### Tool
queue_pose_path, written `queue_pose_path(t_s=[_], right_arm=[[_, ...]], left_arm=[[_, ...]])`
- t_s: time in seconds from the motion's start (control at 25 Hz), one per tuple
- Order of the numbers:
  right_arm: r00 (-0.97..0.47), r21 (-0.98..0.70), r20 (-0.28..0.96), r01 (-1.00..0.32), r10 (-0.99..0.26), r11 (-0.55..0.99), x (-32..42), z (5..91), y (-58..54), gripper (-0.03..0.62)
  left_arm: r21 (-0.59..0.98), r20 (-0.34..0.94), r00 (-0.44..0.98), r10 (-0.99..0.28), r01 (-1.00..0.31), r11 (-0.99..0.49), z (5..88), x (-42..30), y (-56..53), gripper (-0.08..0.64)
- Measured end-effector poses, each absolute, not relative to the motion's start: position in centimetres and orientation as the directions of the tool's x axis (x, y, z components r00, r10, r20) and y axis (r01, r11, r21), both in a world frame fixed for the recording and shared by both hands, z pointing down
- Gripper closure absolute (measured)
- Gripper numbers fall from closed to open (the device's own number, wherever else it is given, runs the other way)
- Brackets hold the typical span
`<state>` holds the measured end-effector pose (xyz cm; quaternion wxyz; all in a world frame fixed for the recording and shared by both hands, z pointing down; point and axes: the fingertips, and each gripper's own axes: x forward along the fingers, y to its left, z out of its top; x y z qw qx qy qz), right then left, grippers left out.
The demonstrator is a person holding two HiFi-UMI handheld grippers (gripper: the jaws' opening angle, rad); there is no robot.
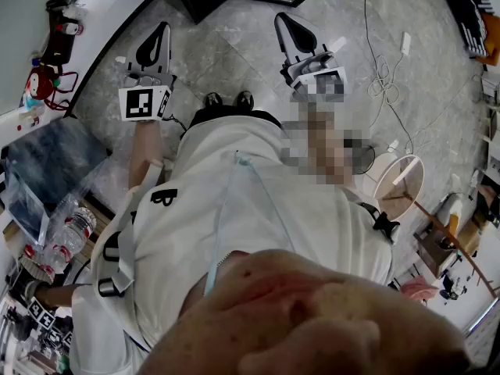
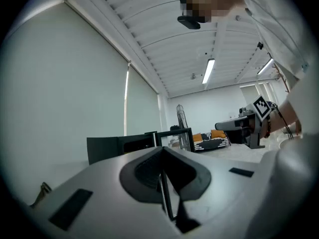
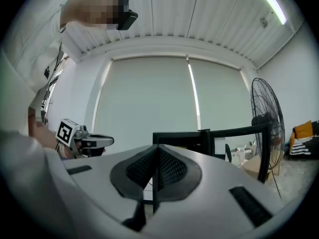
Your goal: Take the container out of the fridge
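Jaws clenched and empty on left gripper [image 2: 162, 151] and right gripper [image 3: 156, 151]. Fridge [image 3: 187, 137] ahead, door [image 3: 240, 132] seemingly open; container not visible. Step closer, spread jaws before reaching in.

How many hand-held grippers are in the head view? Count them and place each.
2. The left hand-held gripper is left of the person's shoes; the right hand-held gripper is right of them. None looks hidden.
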<state>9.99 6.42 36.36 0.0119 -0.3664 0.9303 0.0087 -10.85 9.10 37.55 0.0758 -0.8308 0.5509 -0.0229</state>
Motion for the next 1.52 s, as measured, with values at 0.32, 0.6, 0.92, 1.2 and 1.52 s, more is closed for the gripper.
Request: queue_pose_path(t_s=[0.32, 0.6, 0.92, 1.2, 1.52], right_arm=[[-0.749, 0.020, -0.011, -0.663, -0.663, 0.748, 9.2, 36.6, 6.6, 0.575], [-0.759, -0.001, -0.026, -0.651, -0.650, 0.759, 8.9, 36.4, 7.0, 0.575], [-0.783, -0.027, -0.015, -0.621, -0.622, 0.783, 8.8, 36.8, 7.0, 0.571], [-0.784, -0.033, 0.010, -0.620, -0.620, 0.784, 8.6, 37.3, 6.8, 0.440], [-0.788, -0.036, 0.021, -0.616, -0.616, 0.787, 8.5, 37.7, 6.8, 0.363]], left_arm=[[-0.152, -0.030, 0.398, -0.917, -0.909, -0.389, 37.8, -11.0, 9.4, 0.552], [-0.157, -0.023, 0.405, -0.914, -0.904, -0.397, 37.8, -10.9, 9.9, 0.552], [-0.155, -0.014, 0.424, -0.905, -0.895, -0.417, 37.9, -10.0, 9.8, 0.552], [-0.153, -0.011, 0.432, -0.902, -0.892, -0.426, 38.1, -9.9, 9.8, 0.552], [-0.148, -0.009, 0.435, -0.901, -0.891, -0.429, 38.0, -9.8, 10.0, 0.552]])
